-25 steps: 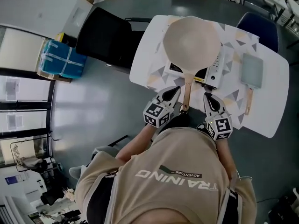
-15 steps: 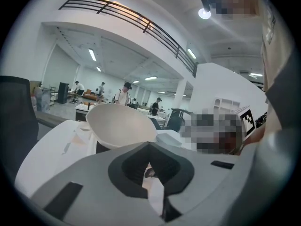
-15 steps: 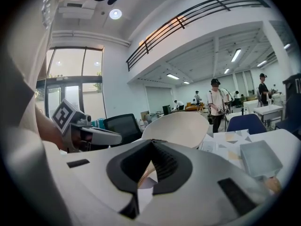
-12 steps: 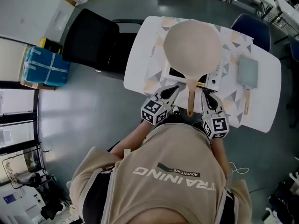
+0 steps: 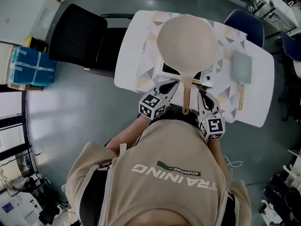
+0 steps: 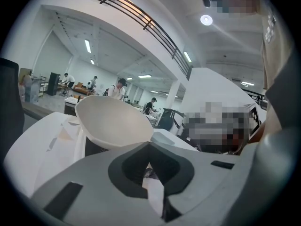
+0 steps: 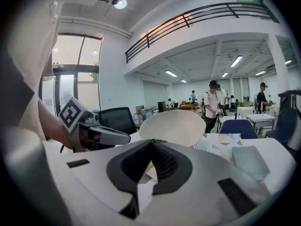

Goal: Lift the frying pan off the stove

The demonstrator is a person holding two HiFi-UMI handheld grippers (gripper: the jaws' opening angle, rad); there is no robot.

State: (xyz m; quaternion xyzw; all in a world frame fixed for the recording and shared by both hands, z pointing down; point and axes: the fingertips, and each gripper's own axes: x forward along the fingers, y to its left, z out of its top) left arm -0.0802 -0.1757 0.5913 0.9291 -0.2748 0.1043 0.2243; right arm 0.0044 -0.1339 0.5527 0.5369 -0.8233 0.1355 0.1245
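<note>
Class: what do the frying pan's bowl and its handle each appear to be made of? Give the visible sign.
The frying pan bowl: probably coated metal or ceramic, matt cream, even and glare-free. Its handle: looks like wood, tan-brown with a smooth finish.

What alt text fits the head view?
Top-down: a cream frying pan sits on a stove on a white table, its wooden handle pointing at the person. The left tool and right tool, both shut, flank the handle without gripping it; a spatula lies to the right.
</note>
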